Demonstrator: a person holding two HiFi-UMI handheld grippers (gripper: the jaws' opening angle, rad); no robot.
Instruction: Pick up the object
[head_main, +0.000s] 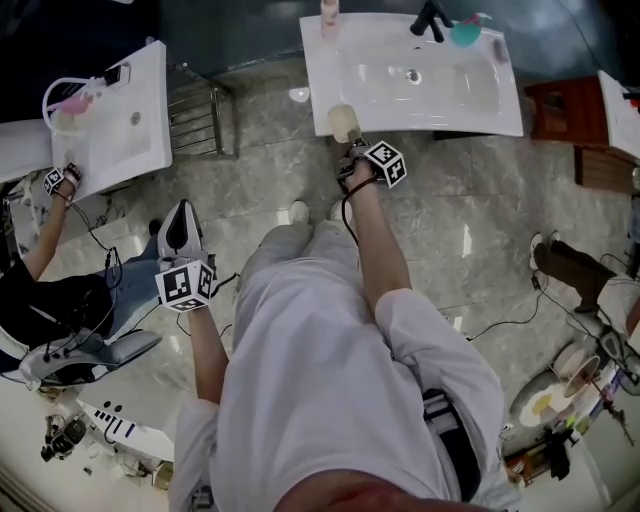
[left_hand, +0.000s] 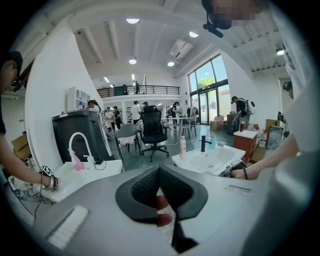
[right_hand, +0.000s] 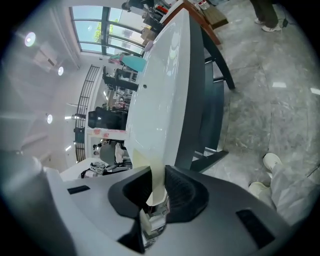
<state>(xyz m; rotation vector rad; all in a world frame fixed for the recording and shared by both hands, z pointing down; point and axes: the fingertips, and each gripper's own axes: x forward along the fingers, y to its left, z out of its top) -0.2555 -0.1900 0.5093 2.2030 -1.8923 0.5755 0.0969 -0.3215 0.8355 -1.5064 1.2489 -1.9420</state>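
A pale cream object (head_main: 344, 121) sits at the front edge of the white sink (head_main: 325, 95), in the middle of the head view. My right gripper (head_main: 349, 137) reaches up to it, and its jaws are shut on it. In the right gripper view the cream object (right_hand: 156, 176) runs as a thin pale strip between the two dark pads of the right gripper (right_hand: 158, 186), with the sink (right_hand: 160, 100) rising beyond. My left gripper (head_main: 180, 228) hangs over the floor at the left, far from the sink. Its jaws meet with nothing between them, as the left gripper (left_hand: 159, 173) also shows in its own view.
On the sink stand a black tap (head_main: 430, 18), a teal item (head_main: 465, 32) and a bottle (head_main: 329, 14). A second sink (head_main: 150, 130) stands at left with another person's hand (head_main: 62, 182) on it. A metal rack (head_main: 200, 120) and a wooden cabinet (head_main: 562, 110) flank the main sink.
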